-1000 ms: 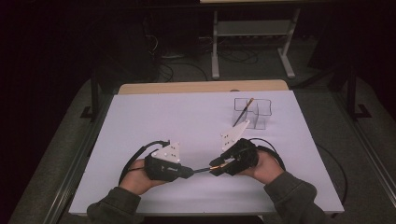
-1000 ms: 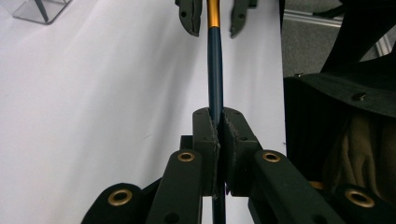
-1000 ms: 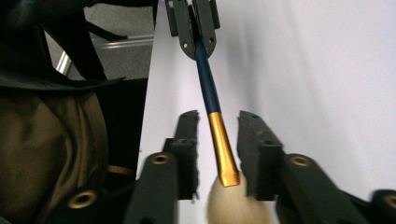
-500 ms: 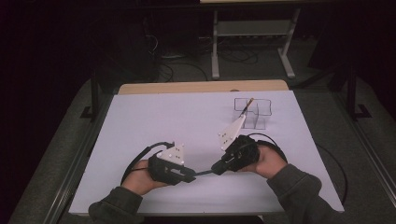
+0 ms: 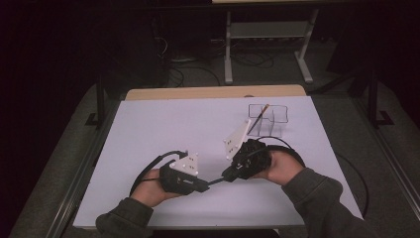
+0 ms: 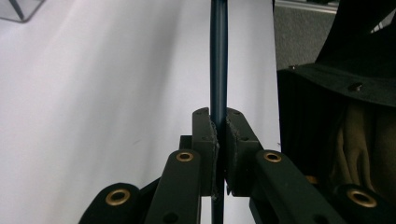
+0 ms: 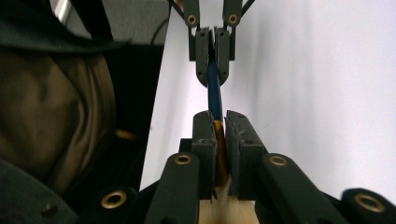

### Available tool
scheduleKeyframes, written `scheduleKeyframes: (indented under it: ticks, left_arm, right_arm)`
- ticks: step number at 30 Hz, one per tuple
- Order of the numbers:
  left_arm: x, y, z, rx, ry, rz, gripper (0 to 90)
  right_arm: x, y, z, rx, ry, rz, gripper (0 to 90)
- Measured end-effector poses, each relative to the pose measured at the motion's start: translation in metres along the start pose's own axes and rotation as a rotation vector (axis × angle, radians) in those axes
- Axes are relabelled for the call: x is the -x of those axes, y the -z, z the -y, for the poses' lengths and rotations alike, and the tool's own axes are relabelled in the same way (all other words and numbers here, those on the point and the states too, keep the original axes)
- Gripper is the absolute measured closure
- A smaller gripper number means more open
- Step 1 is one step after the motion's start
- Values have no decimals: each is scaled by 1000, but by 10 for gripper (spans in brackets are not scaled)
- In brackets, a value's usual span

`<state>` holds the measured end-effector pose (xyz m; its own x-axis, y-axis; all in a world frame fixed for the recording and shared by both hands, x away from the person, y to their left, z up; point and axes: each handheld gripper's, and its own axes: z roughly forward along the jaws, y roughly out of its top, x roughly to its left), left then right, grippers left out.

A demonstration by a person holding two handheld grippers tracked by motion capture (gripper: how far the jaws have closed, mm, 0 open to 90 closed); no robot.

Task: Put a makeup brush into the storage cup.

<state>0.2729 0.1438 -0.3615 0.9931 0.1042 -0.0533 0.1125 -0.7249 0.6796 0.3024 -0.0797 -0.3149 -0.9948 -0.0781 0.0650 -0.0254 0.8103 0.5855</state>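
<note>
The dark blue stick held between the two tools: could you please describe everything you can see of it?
The dark blue stick is thin, straight and smooth, with a gold-coloured band and a pale wooden-looking end at the right tool. It lies roughly level above the white table, bridging both tools. The left tool is shut on its blue shaft, the right tool on the gold part. Nothing else touches it.

Clear organizer (image 5: 270, 119) w/ a stick (image 5: 258, 119) at table's (image 5: 163, 119) far right.

Your pen (image 7: 214, 88) is dark blue with a gold band; both grippers, left gripper (image 5: 205, 186) and right gripper (image 5: 229, 174), are black; table cover (image 5: 173, 124) plain white; sleeves (image 5: 317, 191) olive.
</note>
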Motion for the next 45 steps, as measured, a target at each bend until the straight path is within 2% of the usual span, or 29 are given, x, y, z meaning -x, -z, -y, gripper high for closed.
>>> scheduleKeyframes:
  ticks: [2, 5, 12, 14, 16, 21, 23, 27, 31, 32, 33, 35, 37, 39, 41, 42, 43, 44, 45]
  left_arm:
    - [0, 1, 2, 25, 15, -9, 842]
    - [-1, 1, 7, 47, 21, -23, 842]
    - [-3, 1, 15, 101, 45, -49, 842]
    - [-3, -1, 14, 102, 48, -51, 842]
    - [-3, -1, 14, 107, 48, -51, 842]
    - [-3, -2, 12, 92, 26, -55, 843]
    - [-1, -4, 12, 91, 30, -57, 843]
    - [-2, -6, 10, 82, 27, -50, 838]
    - [-2, -9, 5, 44, 35, -52, 755]
    - [-2, -10, 4, 44, 47, -38, 748]
    - [-1, -11, 1, 44, 42, -29, 746]
    - [1, -13, -3, 36, 31, -27, 757]
    - [2, -14, -6, 15, 17, -32, 782]
    - [3, -15, -7, 5, 4, -29, 830]
    - [3, -14, -7, 15, 5, -42, 834]
    - [3, -13, -7, 26, 11, -38, 835]
    - [3, -12, -6, 43, 17, -44, 836]
    - [2, -11, -5, 60, 24, -51, 837]
    - [2, -10, -5, 69, 25, -50, 837]
  right_arm:
    - [1, 1, 4, 31, -25, 15, 720]
    - [4, 3, 12, 75, -73, 26, 647]
    - [7, 4, 31, 182, -141, 27, 612]
    - [8, 4, 33, 196, -162, 9, 630]
    - [9, 4, 34, 197, -162, 8, 666]
    - [12, 5, 34, 222, -191, -21, 754]
    - [14, 5, 34, 225, -188, -40, 810]
    - [14, 6, 33, 212, -189, -72, 832]
    - [14, 7, 25, 147, -139, -60, 834]
    - [12, 7, 22, 123, -125, -48, 834]
    - [11, 7, 18, 101, -109, -45, 834]
    - [6, 7, 10, 51, -52, -16, 834]
    - [2, 7, 3, 32, -41, -18, 834]
    - [-2, 7, -1, 0, -30, 1, 834]
    - [-3, 8, -3, 3, -12, 21, 831]
    - [-3, 9, -2, 18, -22, 26, 821]
    - [-3, 10, -1, 40, -32, 21, 787]
    - [-2, 12, 3, 92, -47, 38, 712]
    - [-1, 14, 6, 126, -68, 33, 705]
